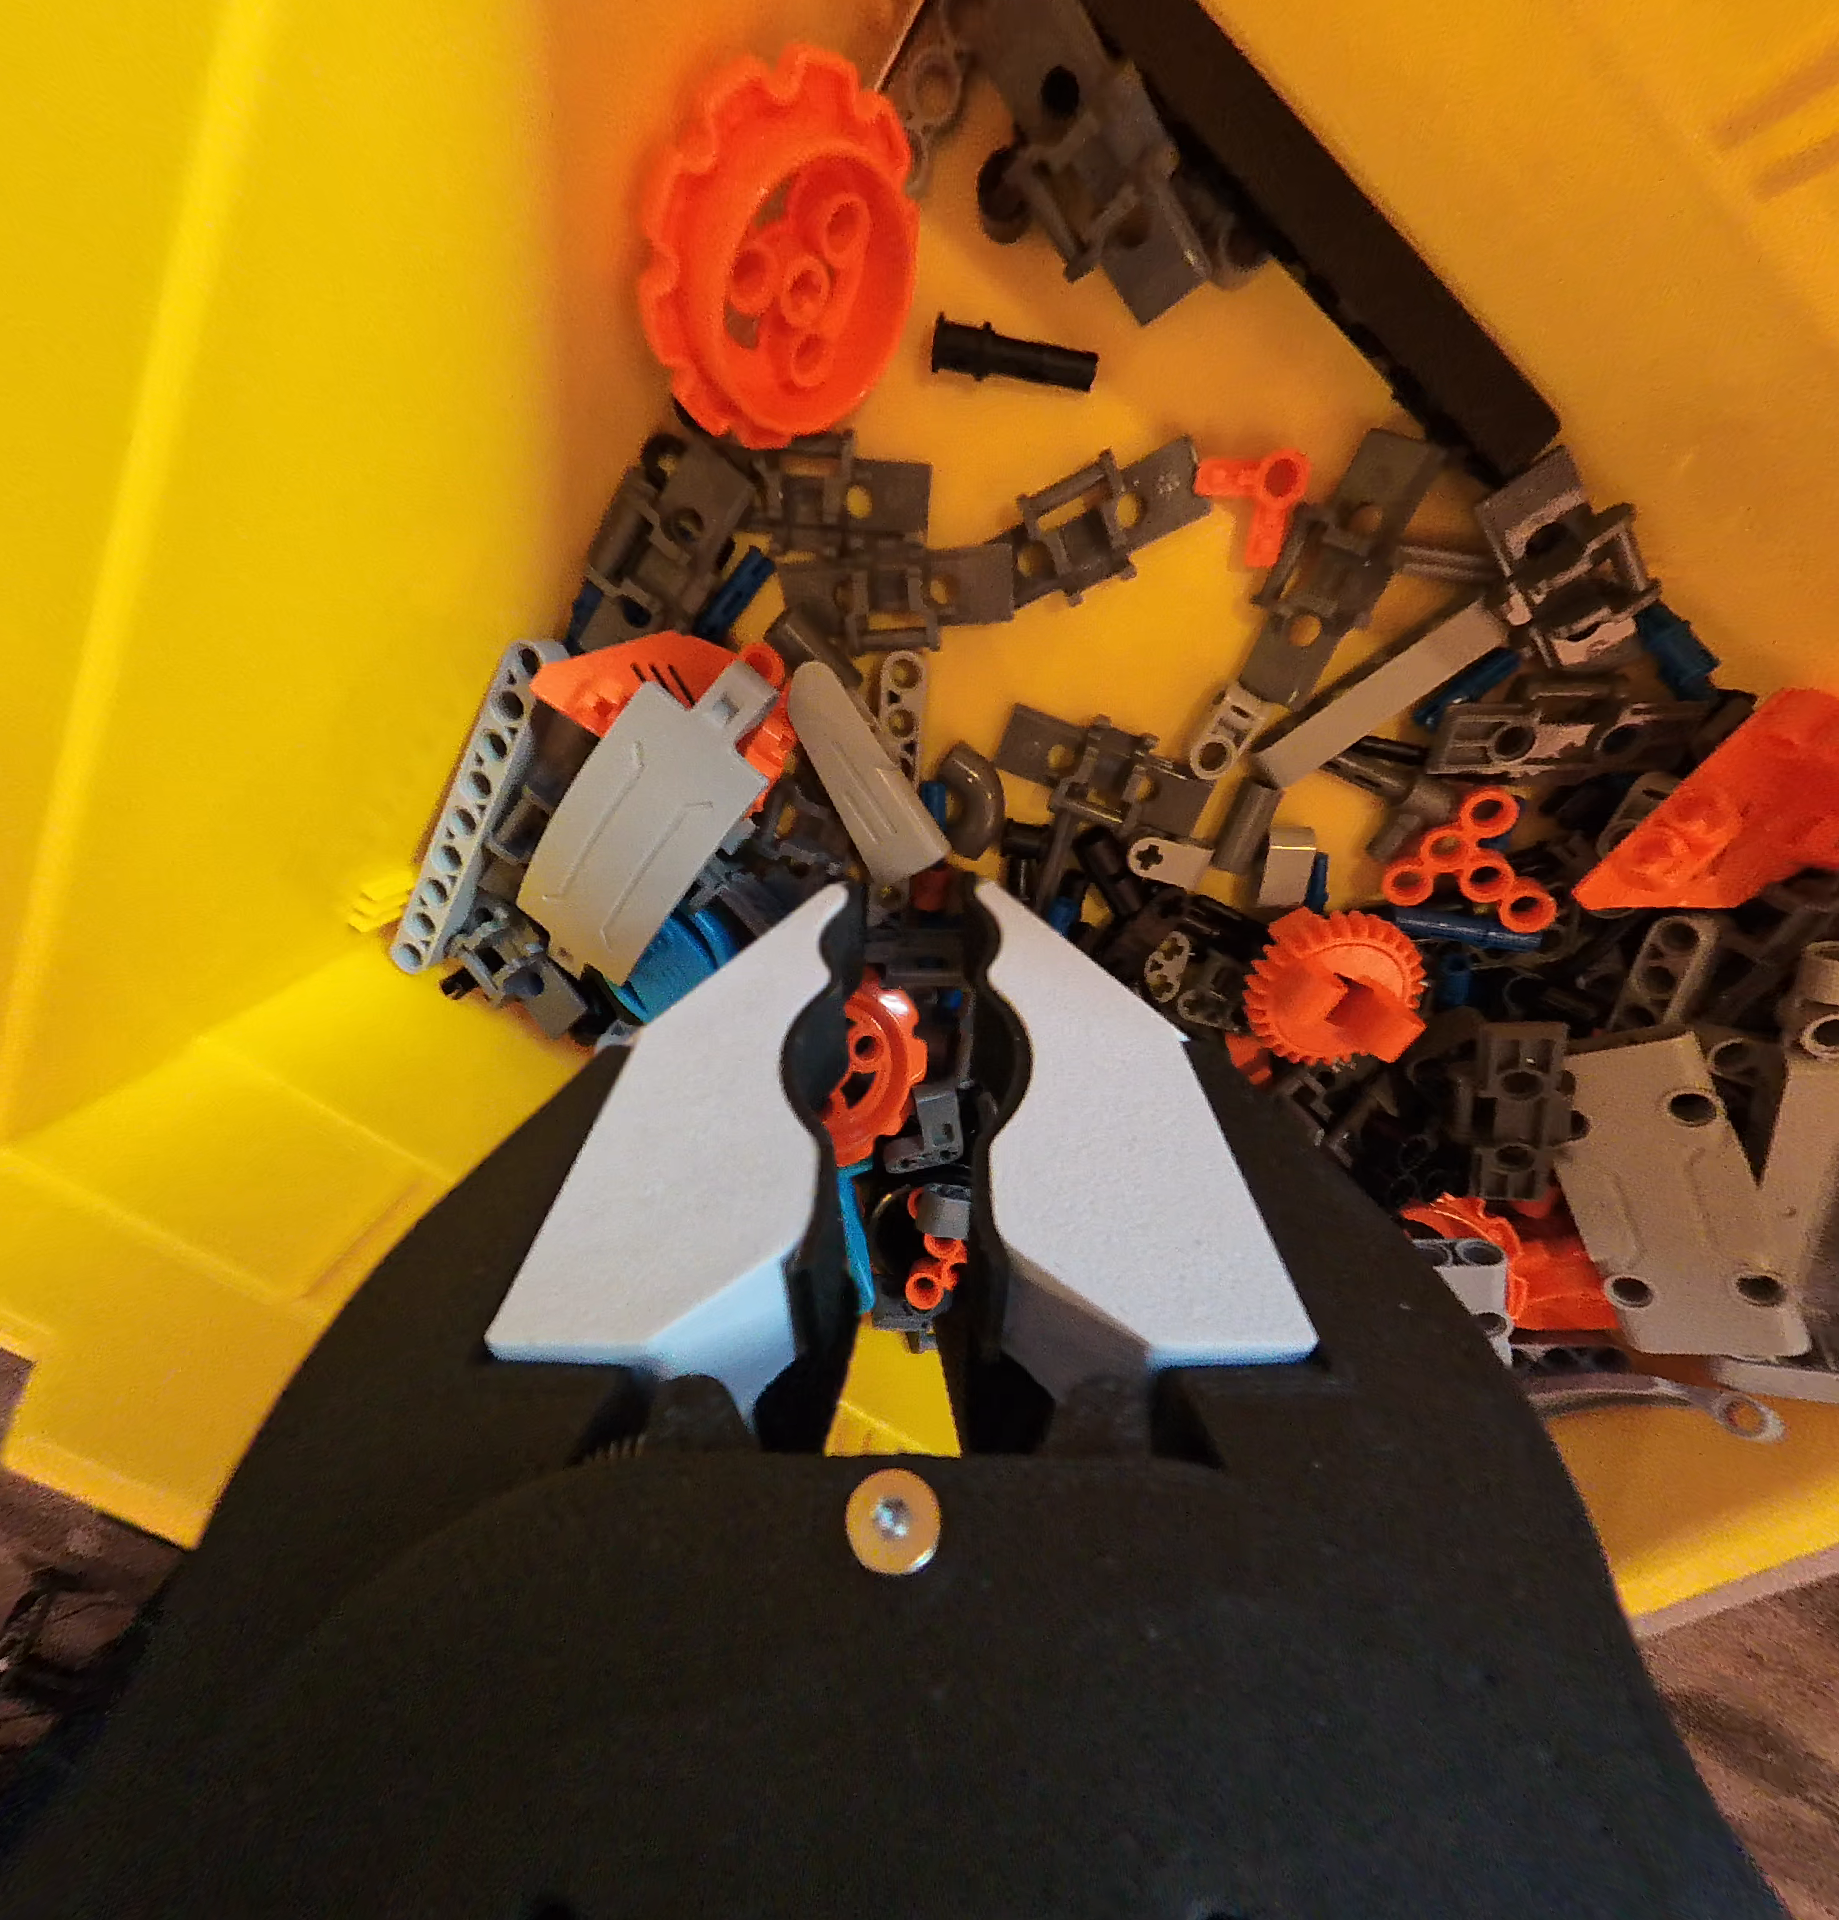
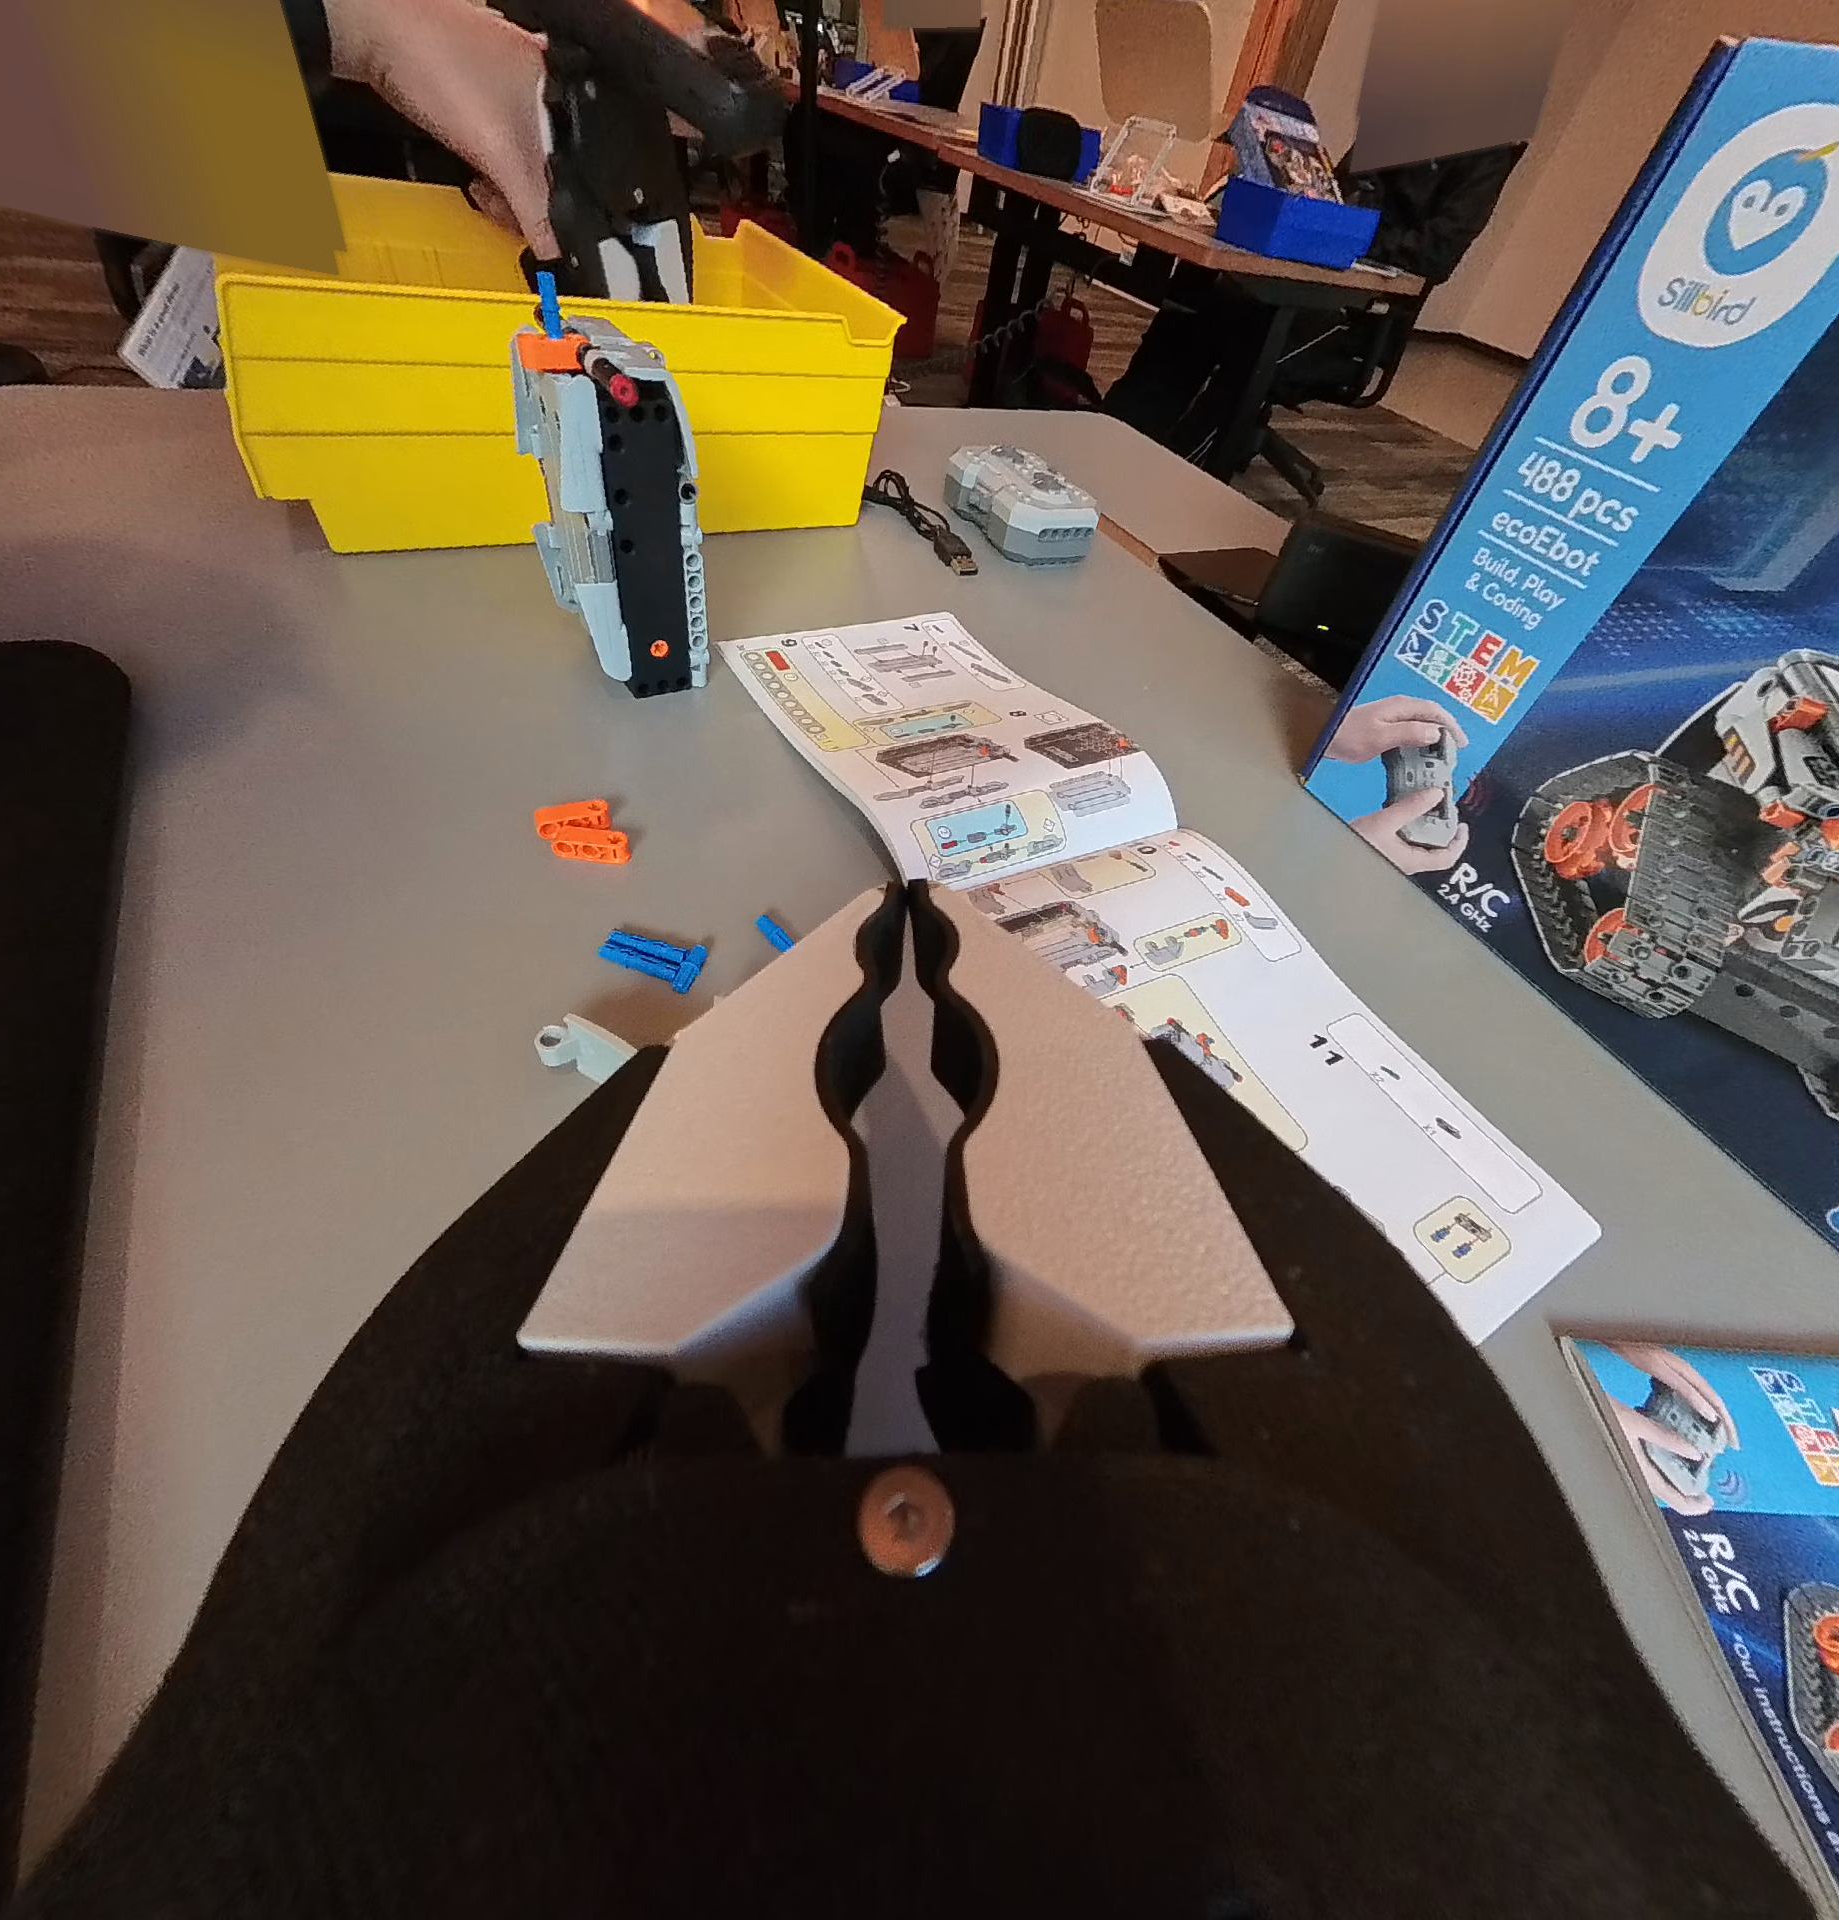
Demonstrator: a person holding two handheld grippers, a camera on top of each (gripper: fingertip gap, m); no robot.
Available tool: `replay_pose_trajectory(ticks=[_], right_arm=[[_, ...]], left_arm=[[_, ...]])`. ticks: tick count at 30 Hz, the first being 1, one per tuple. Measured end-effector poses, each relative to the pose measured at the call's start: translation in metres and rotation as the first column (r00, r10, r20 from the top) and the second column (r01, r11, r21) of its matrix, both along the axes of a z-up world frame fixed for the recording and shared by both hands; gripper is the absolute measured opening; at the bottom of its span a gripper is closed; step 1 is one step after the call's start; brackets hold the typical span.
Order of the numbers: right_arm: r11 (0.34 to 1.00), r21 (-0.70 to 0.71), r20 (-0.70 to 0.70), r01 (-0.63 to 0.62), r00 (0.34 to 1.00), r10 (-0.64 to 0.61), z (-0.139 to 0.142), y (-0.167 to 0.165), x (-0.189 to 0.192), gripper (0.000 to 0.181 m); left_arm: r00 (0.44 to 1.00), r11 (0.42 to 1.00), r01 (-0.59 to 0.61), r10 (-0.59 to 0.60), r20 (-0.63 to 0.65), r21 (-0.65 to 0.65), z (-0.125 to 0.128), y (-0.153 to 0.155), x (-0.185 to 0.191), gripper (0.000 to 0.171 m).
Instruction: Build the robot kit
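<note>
Reaching into a yellow bin (image 1: 271, 520), the left gripper (image 1: 910, 904) hovers slightly parted over loose building pieces, holding nothing.

Just past its tips lies a light grey curved panel (image 1: 868, 790); a large orange toothed wheel (image 1: 780, 249) and a black pin (image 1: 1008, 358) sit farther off, with dark grey links, an orange gear (image 1: 1330, 987) and grey beams heaped in the bin. The right gripper (image 2: 910, 894) is closed and empty above the counter (image 2: 323, 935), its tips at an open instruction booklet (image 2: 1154, 935). Blue pins (image 2: 655, 956) and orange connectors (image 2: 582, 829) lie near, with an upright black-and-grey assembly (image 2: 634, 520) before the bin.
</note>
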State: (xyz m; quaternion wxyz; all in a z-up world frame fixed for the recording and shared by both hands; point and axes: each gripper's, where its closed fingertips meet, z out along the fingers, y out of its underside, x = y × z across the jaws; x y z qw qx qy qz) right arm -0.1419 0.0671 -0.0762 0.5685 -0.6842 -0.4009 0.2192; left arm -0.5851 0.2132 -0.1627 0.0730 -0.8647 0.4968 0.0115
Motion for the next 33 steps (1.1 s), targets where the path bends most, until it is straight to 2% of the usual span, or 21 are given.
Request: replay_pose_trajectory(ticks=[8,14,19,24,30,33], right_arm=[[1.0,-0.005,-0.005,-0.003,1.0,0.003,0.0,0.0,0.0,0.0],[1.0,-0.009,-0.001,-0.004,1.0,0.004,-0.001,0.0,0.0,0.0],[1.0,-0.011,-0.003,-0.005,1.0,0.005,-0.001,0.0,0.0,0.0],[1.0,-0.009,0.004,-0.008,1.0,0.008,-0.002,-0.001,-0.001,0.0],[1.0,-0.011,0.004,-0.009,1.0,0.009,-0.002,-0.001,-0.001,0.0],[1.0,-0.009,0.005,-0.014,1.0,0.014,-0.002,-0.002,-0.002,0.0]], left_arm=[[0.996,0.996,-0.076,0.078,0.034,-0.048,-0.001,-0.001,-0.001,0.013],[0.966,0.978,-0.167,0.188,0.18,-0.126,0.018,-0.001,0.012,0.013],[0.947,0.967,-0.209,0.237,0.216,-0.145,0.029,-0.002,0.009,0.013],[0.933,0.965,-0.203,0.241,0.265,-0.166,0.036,-0.011,0.013,0.012],[0.851,0.95,-0.172,0.277,0.446,-0.262,0.061,-0.033,0.045,0.013],[0.833,0.952,-0.096,0.237,0.5,-0.292,0.069,-0.056,0.062,0.013]])
